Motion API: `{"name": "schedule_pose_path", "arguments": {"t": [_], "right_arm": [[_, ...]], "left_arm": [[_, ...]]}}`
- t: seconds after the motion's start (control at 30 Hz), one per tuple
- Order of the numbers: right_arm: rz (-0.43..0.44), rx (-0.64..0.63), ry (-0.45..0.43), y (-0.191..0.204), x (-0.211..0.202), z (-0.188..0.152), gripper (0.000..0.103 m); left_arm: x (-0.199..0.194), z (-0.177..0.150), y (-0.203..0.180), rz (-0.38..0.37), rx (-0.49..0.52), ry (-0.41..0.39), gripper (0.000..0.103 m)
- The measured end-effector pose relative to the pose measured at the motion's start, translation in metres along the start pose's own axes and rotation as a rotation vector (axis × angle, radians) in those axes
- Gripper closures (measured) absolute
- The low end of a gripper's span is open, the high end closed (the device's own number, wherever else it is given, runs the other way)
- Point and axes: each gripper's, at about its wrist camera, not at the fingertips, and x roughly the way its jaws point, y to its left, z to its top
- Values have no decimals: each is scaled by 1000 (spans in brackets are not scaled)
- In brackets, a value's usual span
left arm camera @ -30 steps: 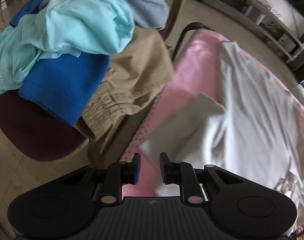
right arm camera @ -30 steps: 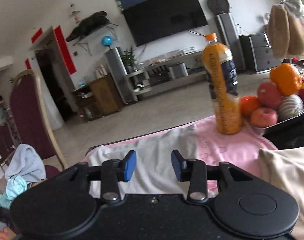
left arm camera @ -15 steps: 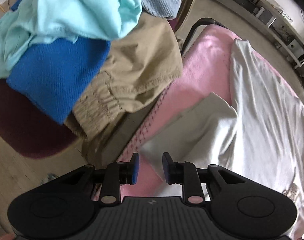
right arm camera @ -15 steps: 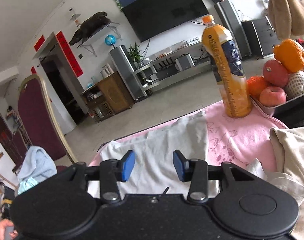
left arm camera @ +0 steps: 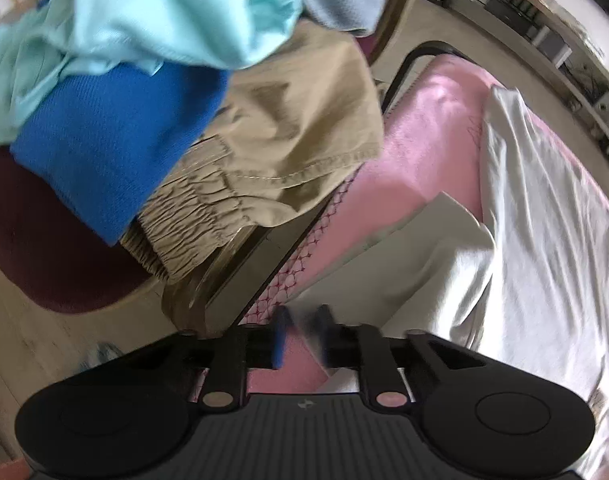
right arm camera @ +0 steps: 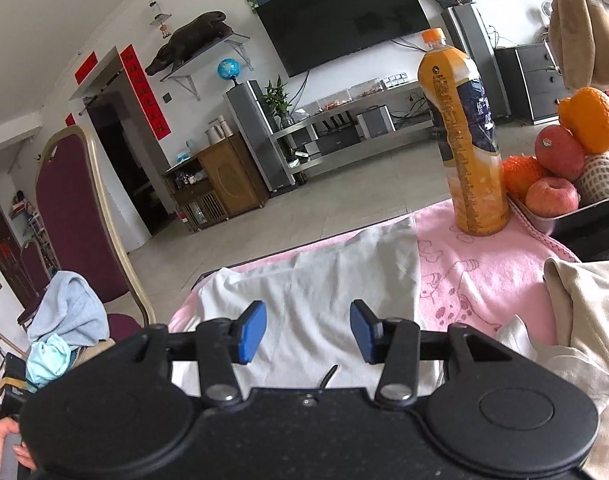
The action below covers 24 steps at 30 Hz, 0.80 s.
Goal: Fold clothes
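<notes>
A white T-shirt (left arm camera: 544, 240) lies spread on a pink towel (left arm camera: 424, 140) that covers the table. Its folded sleeve (left arm camera: 404, 260) reaches toward the near left edge. My left gripper (left arm camera: 302, 332) points down at that sleeve's corner. Its blurred jaws are closing with the fabric's edge between them and a narrow gap still showing. In the right wrist view the same T-shirt (right arm camera: 316, 288) stretches ahead of my right gripper (right arm camera: 308, 330). That gripper's jaws are opening above the cloth with nothing between them.
A maroon chair (left arm camera: 44, 260) beside the table carries a pile: teal garment (left arm camera: 164, 12), blue knit (left arm camera: 104, 140), khaki shorts (left arm camera: 284, 140). An orange drink bottle (right arm camera: 464, 140), a fruit tray (right arm camera: 564, 216) and a beige garment (right arm camera: 584, 320) stand at the right.
The left gripper has closed in on the sleeve's corner and its jaws have narrowed. The right gripper's jaws have spread a little wider over the shirt.
</notes>
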Motion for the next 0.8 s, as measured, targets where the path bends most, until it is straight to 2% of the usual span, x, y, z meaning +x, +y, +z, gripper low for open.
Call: {"name": "schedule_pose_path", "arguments": {"t": [0.03,0.1,0.2,0.33,0.53,0.63,0.73,0.8], "right_arm": [[-2,-3,2,0,0,0,57],[-11,-12,7,0,1,-1,57],[-27,-19,15,-2,4,-1,57],[-65,-1,7,-8,4,-1,57],[-86,55,54,-17,11,-3,57],[-91,74,110,-21,18,-7,56],[-108,87,142,-27,16,-8,56],[-125,90,142,-31,10,-7,56]], "left_arm": [[-1,-2,-3,7,19,-9,102],[-6,-6,-7,21,49,-39,102],[-26,-16,-16,92,104,-161,102],[-61,-32,-31,302,200,-401,102],[-31,-35,-34,473,288,-350,101],[-16,-32,-39,513,328,-314,98],[-23,-38,-39,520,337,-332,89],[-37,-44,-35,485,318,-345,85]]}}
